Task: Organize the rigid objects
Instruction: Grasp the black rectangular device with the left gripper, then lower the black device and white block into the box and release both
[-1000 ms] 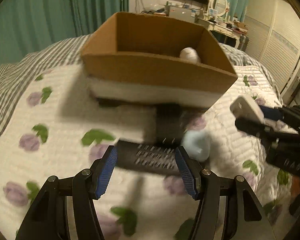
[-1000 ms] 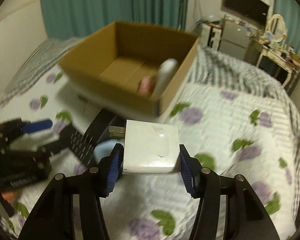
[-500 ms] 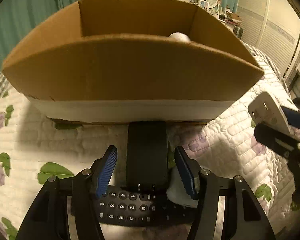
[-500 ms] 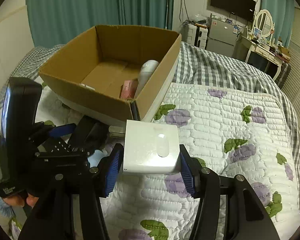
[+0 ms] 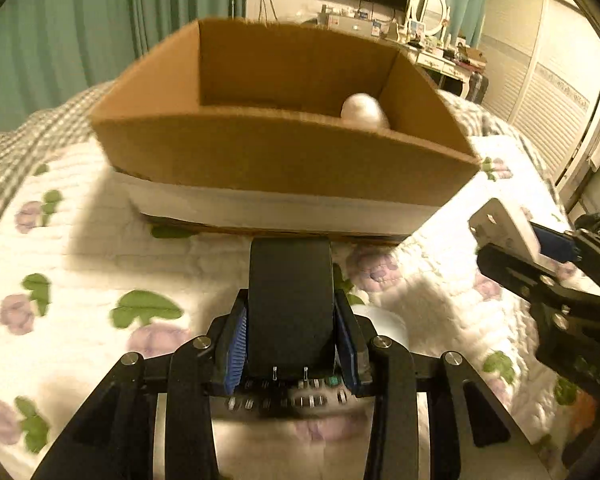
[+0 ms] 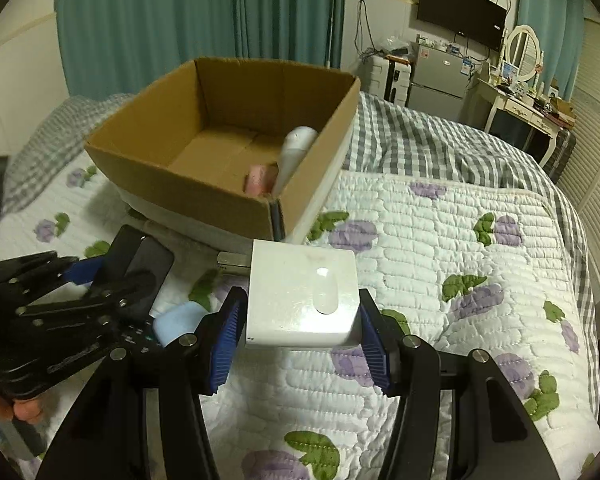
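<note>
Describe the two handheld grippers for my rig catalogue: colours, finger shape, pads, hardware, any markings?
The left gripper and right gripper look alike: matte black angular linkage frames, two straight fingers each, faced with ribbed blue pads, and round silver screw heads at the joints. Seen from the right wrist camera, the left gripper's side bears small pale lettering, too blurred to read. No cables or sleeves show.

Remote (image 5: 290,304) keypad blurred under left gripper (image 5: 291,344); light-blue obj (image 6: 178,320) half hidden.
</note>
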Demonstrator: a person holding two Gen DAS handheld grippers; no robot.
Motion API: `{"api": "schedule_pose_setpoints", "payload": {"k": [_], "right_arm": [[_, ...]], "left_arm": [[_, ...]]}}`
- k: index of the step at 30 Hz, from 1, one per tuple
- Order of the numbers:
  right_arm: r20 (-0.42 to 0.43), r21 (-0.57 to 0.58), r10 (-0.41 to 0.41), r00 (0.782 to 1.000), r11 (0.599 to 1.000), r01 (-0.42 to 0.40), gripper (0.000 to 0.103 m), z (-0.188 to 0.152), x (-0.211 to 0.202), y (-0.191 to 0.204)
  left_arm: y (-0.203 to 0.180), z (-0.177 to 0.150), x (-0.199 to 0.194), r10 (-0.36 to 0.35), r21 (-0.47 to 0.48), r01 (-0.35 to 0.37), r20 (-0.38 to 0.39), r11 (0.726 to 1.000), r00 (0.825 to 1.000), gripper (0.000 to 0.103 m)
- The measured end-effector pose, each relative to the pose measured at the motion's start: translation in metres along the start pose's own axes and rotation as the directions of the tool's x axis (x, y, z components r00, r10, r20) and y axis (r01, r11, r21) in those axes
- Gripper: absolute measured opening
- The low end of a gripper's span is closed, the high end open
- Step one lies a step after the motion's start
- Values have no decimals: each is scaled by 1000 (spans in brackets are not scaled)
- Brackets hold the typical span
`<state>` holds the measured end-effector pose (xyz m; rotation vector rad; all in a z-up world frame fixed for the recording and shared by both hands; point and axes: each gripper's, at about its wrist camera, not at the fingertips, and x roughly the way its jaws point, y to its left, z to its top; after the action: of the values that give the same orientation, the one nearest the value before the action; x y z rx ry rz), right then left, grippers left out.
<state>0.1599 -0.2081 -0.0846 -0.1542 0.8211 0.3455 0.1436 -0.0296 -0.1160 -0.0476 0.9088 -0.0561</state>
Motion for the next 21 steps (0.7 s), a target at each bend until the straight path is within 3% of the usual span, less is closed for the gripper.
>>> {"api": "schedule_pose_setpoints", "payload": {"k": [7,11,17,21], "right_arm": [[142,-56,4,990,998,4,54,47,-49,2],[218,-71,17,976,997,-1,54,89,-63,3],[259,-50,43,965,998,-31,54,133,-42,8],[251,-48,39,967,998,-28,54,148,-14,9]], "left_arm": [[-1,29,-73,-59,-1,59,127,998,990,39],[-1,67,-98,-44,45,35,217,998,975,39],[10,121,-67,4,63,-20,234,998,972,39],[17,130,-23,-13,88,-4,190,996,982,39]]}}
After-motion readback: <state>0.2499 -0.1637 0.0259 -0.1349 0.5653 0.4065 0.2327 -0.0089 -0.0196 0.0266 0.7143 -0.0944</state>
